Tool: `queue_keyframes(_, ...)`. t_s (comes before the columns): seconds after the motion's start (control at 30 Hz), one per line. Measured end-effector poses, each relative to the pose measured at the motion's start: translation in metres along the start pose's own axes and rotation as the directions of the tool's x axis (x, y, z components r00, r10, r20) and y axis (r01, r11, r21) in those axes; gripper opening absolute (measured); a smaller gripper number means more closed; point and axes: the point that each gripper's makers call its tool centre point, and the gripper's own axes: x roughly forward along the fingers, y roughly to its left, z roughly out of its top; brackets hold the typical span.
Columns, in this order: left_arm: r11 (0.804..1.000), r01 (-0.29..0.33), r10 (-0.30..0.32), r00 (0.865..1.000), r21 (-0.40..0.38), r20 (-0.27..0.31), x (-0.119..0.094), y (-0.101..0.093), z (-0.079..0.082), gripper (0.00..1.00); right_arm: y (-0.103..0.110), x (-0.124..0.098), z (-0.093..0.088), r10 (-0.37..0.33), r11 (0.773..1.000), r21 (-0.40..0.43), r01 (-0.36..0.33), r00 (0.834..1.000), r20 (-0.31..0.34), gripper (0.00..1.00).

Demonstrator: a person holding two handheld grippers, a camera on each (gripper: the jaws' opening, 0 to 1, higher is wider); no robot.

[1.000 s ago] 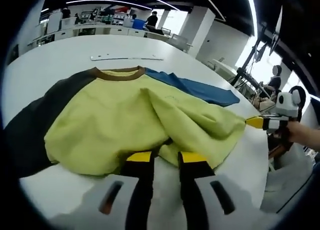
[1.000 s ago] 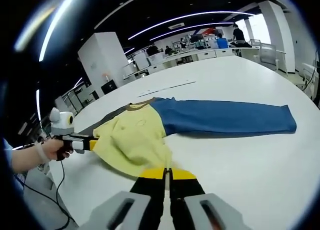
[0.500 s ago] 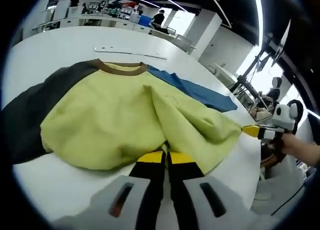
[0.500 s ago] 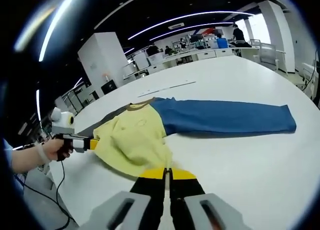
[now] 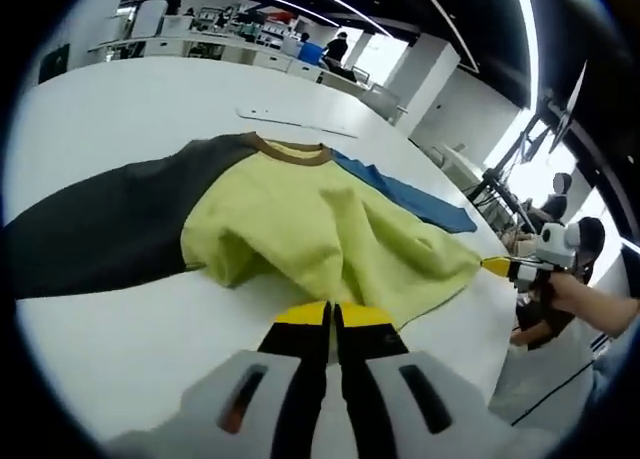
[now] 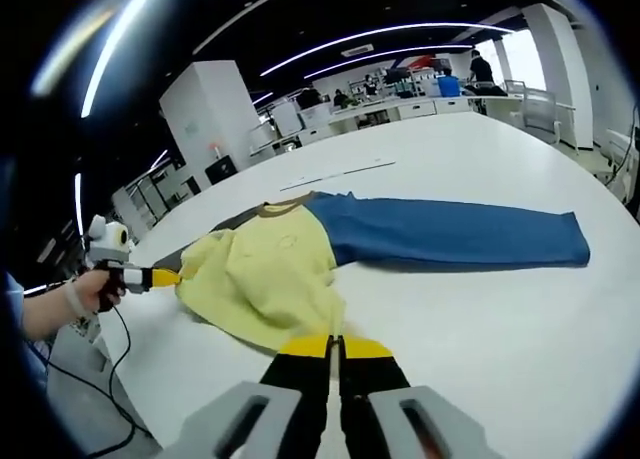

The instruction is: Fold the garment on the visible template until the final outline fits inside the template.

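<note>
— Two corners pinched now! The shirt (image 6: 330,254) lies on the white table (image 6: 520,319), hem bunched; left gripper (image 5: 333,317) and right gripper (image 6: 335,347) are both clamped on its yellow edge.

— Pull level and apart, I'd say. Since a second ago, the left jaws have closed and the cloth has drawn tighter.

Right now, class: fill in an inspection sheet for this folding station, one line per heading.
Surface: white table, broad and bare around the garment.
Job's things: garment with yellow body, blue sleeve and dark sleeve spread out; hem rumpled.
Clutter: thin pale strip beyond the collar.
Grippers: left gripper and right gripper both shut on the hem.
Cables: black cable hanging beneath the hand.
Surroundings: open office, desks, people.
</note>
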Motion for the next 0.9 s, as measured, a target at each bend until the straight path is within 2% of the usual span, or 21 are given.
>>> queue_keyframes(0.43,0.997,-0.056,0.056,0.998,-0.054,-0.006,-0.044,0.023,-0.026,0.0,0.001,-0.018,-0.011,-0.007,1.0,-0.001,0.007,1.0,-0.009,0.0)
queue_keyframes(0.8,0.995,-0.062,0.057,0.997,-0.074,-0.059,-0.072,0.026,-0.043,0.0,0.014,-0.035,-0.039,0.021,1.0,-0.003,-0.022,0.998,-0.056,0.0)
queue_keyframes(0.9,0.995,-0.064,0.058,0.996,-0.08,-0.074,-0.077,0.027,-0.049,0.0,0.019,-0.038,-0.045,0.034,0.999,0.022,-0.033,0.998,-0.06,0.0)
